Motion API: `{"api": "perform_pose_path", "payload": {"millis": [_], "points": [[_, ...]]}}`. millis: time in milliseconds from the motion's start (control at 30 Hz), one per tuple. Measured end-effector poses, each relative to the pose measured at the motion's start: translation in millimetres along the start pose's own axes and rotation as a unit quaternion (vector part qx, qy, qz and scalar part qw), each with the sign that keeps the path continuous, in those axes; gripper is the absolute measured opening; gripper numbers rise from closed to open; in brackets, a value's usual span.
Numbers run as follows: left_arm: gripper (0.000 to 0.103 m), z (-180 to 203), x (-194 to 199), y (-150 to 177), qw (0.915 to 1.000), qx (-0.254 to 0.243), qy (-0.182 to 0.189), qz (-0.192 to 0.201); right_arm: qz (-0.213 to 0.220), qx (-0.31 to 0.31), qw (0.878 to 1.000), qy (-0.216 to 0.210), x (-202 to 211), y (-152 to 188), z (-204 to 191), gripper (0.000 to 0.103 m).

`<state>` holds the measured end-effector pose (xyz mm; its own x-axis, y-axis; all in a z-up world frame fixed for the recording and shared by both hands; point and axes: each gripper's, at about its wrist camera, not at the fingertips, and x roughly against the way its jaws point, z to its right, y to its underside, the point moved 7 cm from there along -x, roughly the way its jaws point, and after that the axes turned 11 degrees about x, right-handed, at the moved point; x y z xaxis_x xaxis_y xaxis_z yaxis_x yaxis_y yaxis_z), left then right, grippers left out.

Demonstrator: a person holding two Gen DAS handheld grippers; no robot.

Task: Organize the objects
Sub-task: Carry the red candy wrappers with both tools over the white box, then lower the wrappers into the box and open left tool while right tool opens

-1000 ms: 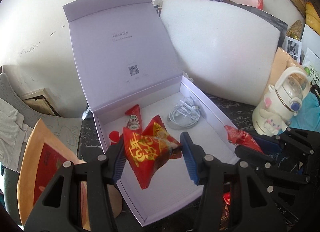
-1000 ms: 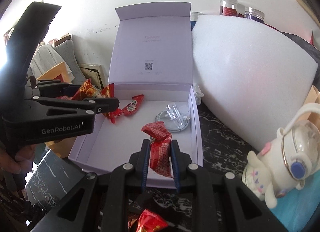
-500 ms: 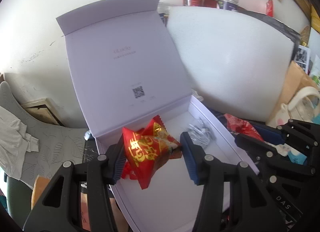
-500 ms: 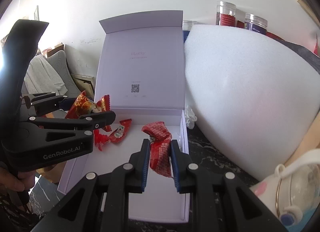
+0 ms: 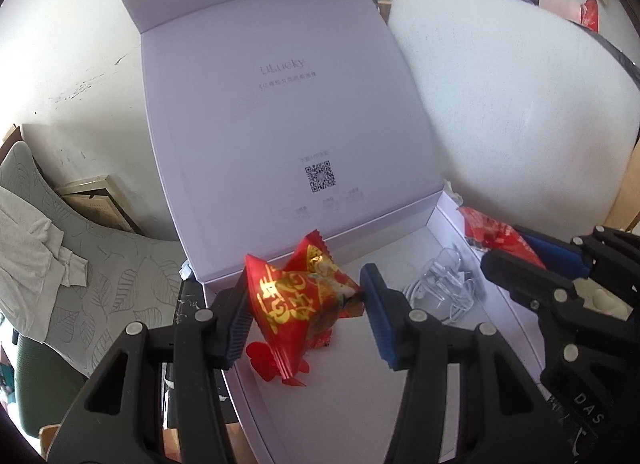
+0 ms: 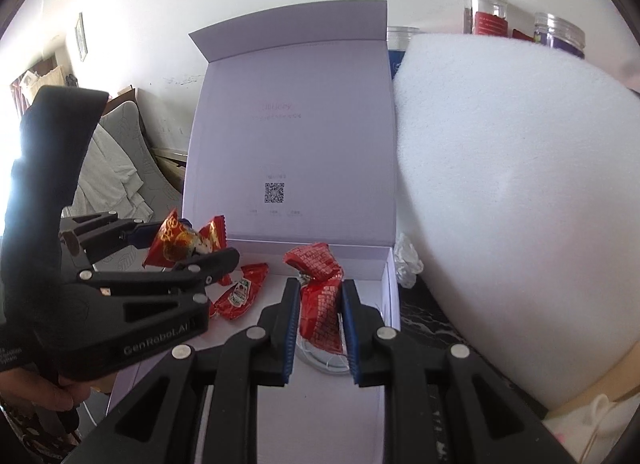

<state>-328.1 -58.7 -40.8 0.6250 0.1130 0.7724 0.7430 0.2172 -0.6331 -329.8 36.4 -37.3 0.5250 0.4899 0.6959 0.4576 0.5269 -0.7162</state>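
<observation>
A lavender box [image 5: 360, 416] stands with its lid [image 5: 280, 104] upright. My left gripper [image 5: 306, 306] is shut on a red and gold snack packet [image 5: 296, 296], held over the box's left rear part. My right gripper [image 6: 320, 316] is shut on a plain red packet [image 6: 320, 304], held over the box's right side [image 6: 390, 304]. Each view shows the other gripper too: the right gripper [image 5: 508, 248] with its red packet [image 5: 492, 232], and the left gripper [image 6: 192, 242]. A small red sachet [image 6: 240, 296] and a coiled white cable [image 5: 440, 288] lie on the box floor.
A big white foam block [image 6: 500, 184] leans right beside the box. Jars [image 6: 484, 8] stand behind it. A crumpled tissue [image 6: 406, 260] lies between box and foam. A grey leaf-print cushion [image 5: 100, 264] is left of the box. A person's hand [image 6: 40, 392] grips the left tool.
Both grippers have moved forward and lower, toward the back of the box, each still holding its packet. The lid now fills more of both views.
</observation>
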Motion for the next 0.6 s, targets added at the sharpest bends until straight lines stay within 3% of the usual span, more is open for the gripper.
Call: {"api": "perform_pose_path", "payload": {"millis": [333, 600], "points": [[0.050, 15.8, -32.5, 15.9, 0.9990, -0.020, -0.004, -0.039, -0.038, 0.002, 0.999, -0.010, -21.9, 20.6, 1.9, 0.019], [0.050, 15.3, -52.4, 25.0, 0.9977, -0.025, -0.029, -0.057, -0.065, -0.003, 0.998, -0.013, -38.8, 34.6, 2.1, 0.019]]}}
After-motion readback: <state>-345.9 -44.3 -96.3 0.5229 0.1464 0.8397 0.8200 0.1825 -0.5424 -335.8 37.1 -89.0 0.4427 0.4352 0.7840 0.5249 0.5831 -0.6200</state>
